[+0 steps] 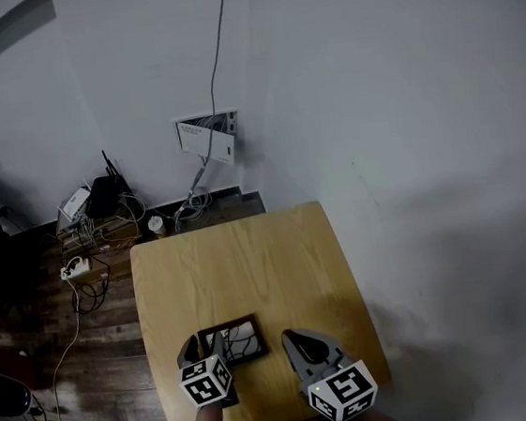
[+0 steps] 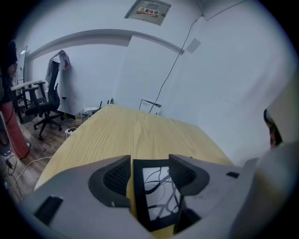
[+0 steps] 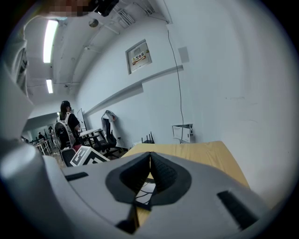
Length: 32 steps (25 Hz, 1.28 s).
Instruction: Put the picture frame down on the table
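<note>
Picture frame looks flat on the table, near the front edge on the person's side, dark border with a pale squiggle print inside. In the left gripper view the frame shows in the gap between the jaws, and a sliver of wood shows between it and the left jaw, so no grip that I can see.

Left gripper sits right at the frame's left end, jaws parted about as wide as the frame, not pinching. Right gripper is just beside the frame's right end, apart from it. Its jaws are pressed together at the tips with nothing in them; the frame is only glimpsed beneath.

My read: the put-down looks finished and this is the release step. Next move just calls for lifting the left claw straight up and clear without nudging the frame.

Rest of the tabletop is bare wood. There is a white wall on the right and a cable clutter on the floor beyond the far edge.
</note>
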Available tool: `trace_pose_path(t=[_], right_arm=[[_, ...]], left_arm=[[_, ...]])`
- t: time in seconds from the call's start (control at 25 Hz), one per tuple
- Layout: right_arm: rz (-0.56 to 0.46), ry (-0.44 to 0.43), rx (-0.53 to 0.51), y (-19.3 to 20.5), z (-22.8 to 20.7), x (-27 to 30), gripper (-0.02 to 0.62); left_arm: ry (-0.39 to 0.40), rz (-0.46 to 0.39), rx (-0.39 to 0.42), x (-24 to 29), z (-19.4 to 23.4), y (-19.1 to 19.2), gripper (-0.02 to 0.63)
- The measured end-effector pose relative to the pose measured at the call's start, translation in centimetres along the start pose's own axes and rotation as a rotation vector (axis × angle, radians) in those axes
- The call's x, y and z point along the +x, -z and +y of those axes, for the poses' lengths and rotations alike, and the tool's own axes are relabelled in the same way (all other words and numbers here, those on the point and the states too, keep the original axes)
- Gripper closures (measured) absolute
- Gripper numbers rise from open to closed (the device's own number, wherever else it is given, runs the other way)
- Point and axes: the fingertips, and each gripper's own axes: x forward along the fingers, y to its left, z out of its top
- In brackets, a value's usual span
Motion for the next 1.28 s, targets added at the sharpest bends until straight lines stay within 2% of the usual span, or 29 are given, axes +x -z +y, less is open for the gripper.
trace_pose_path(t=[0.44,0.52,0.64,0.8,0.96,1.28], right_arm=[[-0.014,-0.014,-0.018,0.0,0.2,-0.8,0.595],[-0.017,-0.016,-0.02,0.0,0.3,-1.2,0.595],[-0.022,-0.019,-0.024,0.2,0.4,-1.8,0.595],[-0.032,-0.03,-0.027,0.6,0.7,-3.0,0.595],[-0.048,-0.048,-0.03,0.6,1.3,-4.7,0.595],[-0.075,-0.068,-0.044,1.3,2.4,-8.8,0.595]], left_arm=[[0.016,-0.038,-0.008,-2.2,-1.3,-0.6,0.377],[0.004,-0.06,-0.001,-3.2,-1.5,-0.9,0.405],[-0.005,-0.1,0.001,-4.8,-1.9,-1.5,0.494],[-0.003,-0.16,-0.016,-7.4,-2.7,-1.9,0.558],[-0.002,-0.204,-0.022,-9.8,-3.5,-1.7,0.574],[0.013,-0.227,-0.049,-14.2,-5.5,0.7,0.584]])
